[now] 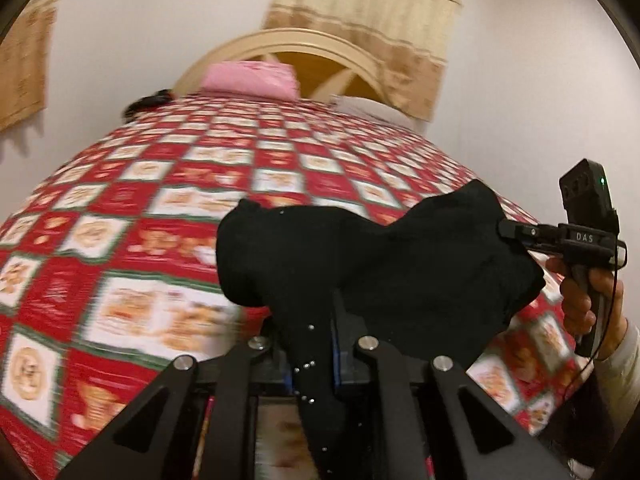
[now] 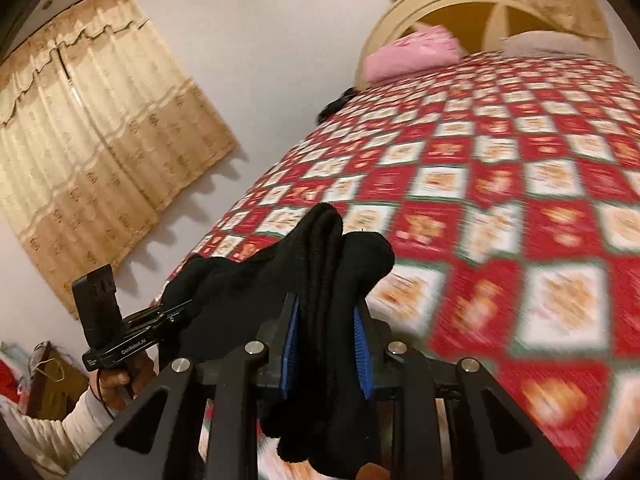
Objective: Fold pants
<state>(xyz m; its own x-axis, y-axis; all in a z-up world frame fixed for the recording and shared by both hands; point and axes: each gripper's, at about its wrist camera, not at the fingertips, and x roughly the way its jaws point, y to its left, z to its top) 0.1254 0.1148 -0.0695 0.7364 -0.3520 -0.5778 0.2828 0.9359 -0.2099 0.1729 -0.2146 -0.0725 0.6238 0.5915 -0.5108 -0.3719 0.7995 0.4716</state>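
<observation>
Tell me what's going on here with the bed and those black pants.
A person is holding a pair of black pants in the air over a bed covered by a red and white checkered bedspread. The left gripper and the right gripper are each clamped on a bunch of the fabric, so the pants hang bunched between them. They are not laid flat or folded yet. A pink pillow sits by the headboard.

Right tongs [image 2: 326, 344]: closed on a bunched fold of the black pants [image 2: 320, 280], blue pads pressing either side. The pants span across to the left tongs [image 2: 178, 314], gripped on the far end, held by a hand [image 2: 120, 384] at lower left. Beneath: bed [image 2: 500, 208] with red checked cover. Pink pillow [image 2: 412, 54] at the headboard. Beige curtain [image 2: 92, 144] on the wall.
</observation>
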